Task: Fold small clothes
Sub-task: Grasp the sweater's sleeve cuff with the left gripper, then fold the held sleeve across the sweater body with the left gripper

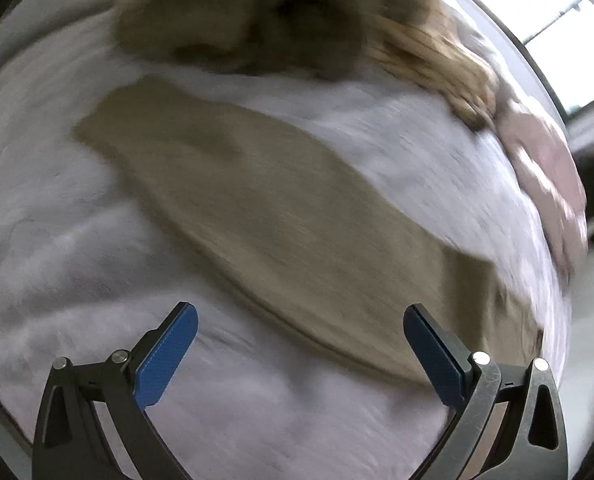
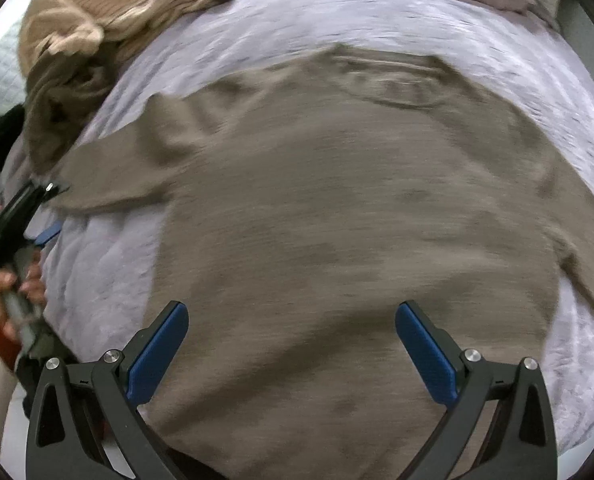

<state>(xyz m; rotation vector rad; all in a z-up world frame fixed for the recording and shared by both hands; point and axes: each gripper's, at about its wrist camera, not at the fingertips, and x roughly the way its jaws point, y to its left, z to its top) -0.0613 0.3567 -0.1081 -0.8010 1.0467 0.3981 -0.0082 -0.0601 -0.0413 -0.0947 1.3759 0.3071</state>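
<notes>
Left gripper (image 1: 300, 344) — fingers spread wide, nothing held, hovering near the outstretched sleeve (image 1: 281, 216) on the pale bedspread (image 1: 57, 240). Taupe top (image 2: 337, 220) lies spread flat, neckline away. Right gripper (image 2: 291, 344) — equally wide, empty, over the body. Sleeve cuff probably best pinched and carried across the chest, kept smooth. Motion blur heavy; no brand or writing can be read.

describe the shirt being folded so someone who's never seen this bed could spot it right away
On the pale lilac bedspread, look at the middle, just ahead of the open right gripper. The shirt lies flat with a sleeve stretched toward the left gripper. Unlike the crumpled tan pile at the far corner, it is spread out, smooth and a darker grey-brown.
</notes>
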